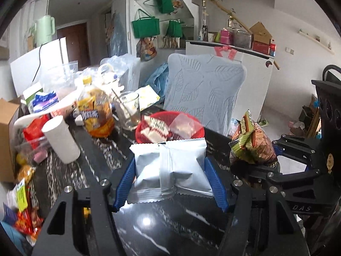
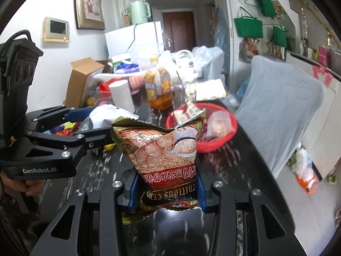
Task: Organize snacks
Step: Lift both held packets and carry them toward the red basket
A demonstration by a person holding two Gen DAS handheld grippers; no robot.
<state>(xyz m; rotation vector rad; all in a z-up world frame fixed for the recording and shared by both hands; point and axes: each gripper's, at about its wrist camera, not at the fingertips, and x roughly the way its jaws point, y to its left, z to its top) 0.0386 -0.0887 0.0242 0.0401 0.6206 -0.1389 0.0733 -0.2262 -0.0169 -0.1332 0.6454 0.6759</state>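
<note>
My left gripper [image 1: 170, 179] is shut on a silver foil snack packet [image 1: 172, 168], its blue pads pressing both sides; it hangs above the dark marbled table [image 1: 102, 162]. Just beyond it stands a red basket [image 1: 191, 131] holding a few wrapped snacks. My right gripper [image 2: 168, 189] is shut on the bottom of a brown and red cereal packet [image 2: 164, 147], upside down, lifted off the table. The cereal packet [image 1: 251, 143] also shows at the right in the left wrist view. The left gripper [image 2: 85, 125] with the silver packet [image 2: 104, 115] appears at the left in the right wrist view, near the red basket [image 2: 213, 145].
A white paper roll [image 1: 61, 143], an orange drink bottle [image 1: 96, 113], a glass cup [image 1: 127, 108] and loose wrappers [image 1: 25, 211] crowd the table's left. A pale blue covered chair [image 1: 204, 93] stands behind the basket. A cardboard box [image 2: 83, 79] sits at the far left.
</note>
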